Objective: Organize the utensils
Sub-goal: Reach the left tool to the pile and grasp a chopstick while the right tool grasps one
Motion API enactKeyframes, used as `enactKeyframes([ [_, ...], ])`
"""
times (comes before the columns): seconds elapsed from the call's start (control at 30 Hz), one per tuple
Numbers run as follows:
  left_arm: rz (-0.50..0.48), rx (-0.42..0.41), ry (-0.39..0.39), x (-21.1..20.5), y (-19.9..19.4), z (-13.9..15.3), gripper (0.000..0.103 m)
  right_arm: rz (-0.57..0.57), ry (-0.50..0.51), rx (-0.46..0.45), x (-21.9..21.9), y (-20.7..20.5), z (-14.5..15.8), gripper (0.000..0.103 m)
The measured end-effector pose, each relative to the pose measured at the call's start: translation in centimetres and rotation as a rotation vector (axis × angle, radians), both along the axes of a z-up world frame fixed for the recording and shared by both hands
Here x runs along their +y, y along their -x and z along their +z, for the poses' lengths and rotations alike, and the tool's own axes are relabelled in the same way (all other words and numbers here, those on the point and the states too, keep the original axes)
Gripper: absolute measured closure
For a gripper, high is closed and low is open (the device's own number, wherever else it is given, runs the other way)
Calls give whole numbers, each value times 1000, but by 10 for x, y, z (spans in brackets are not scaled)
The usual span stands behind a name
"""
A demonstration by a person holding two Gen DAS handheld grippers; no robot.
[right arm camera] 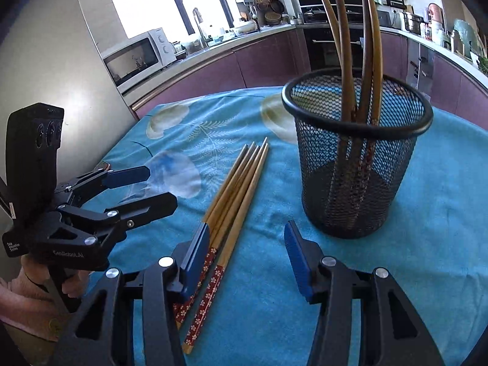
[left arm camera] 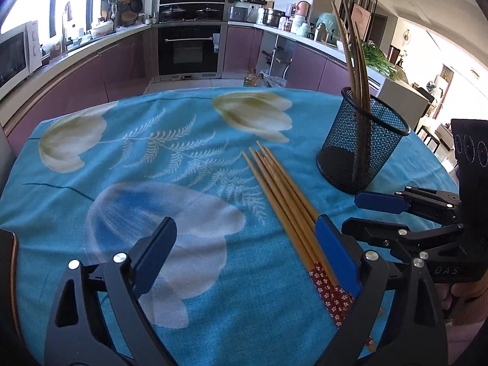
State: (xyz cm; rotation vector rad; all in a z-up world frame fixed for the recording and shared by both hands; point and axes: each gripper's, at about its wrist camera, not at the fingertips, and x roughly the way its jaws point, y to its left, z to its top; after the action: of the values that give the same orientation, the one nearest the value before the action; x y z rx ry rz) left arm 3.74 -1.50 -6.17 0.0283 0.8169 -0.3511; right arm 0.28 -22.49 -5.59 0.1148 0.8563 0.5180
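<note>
Clearly both claws stand open and empty: the left gripper [left arm camera: 244, 259] wide, the right gripper [right arm camera: 247, 262] narrower. Loose chopsticks [left arm camera: 280, 195] lie bunched between them, touching each one's inner finger. A careless pinch could scatter several. Ahead, the mesh holder [right arm camera: 357, 158] crowds the right gripper's path.

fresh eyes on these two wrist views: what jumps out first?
The bundle of loose chopsticks lying on the blue floral tablecloth, their red-patterned ends toward the cameras. Just right of them stands a black mesh holder with several chopsticks already upright in it. Both grippers are low over the cloth with jaws open and nothing held: the left gripper left of the bundle, the right gripper partly over its patterned ends.
</note>
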Motion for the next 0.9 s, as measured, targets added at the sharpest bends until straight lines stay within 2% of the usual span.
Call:
enactKeyframes([
  [0.47,-23,63,-36,-12,-3,-14,26,-9,39,13,10,-7,-7,60],
  [0.9,-33,72,-66,-18,-3,-19,30,-10,78,14,19,-11,-10,63],
])
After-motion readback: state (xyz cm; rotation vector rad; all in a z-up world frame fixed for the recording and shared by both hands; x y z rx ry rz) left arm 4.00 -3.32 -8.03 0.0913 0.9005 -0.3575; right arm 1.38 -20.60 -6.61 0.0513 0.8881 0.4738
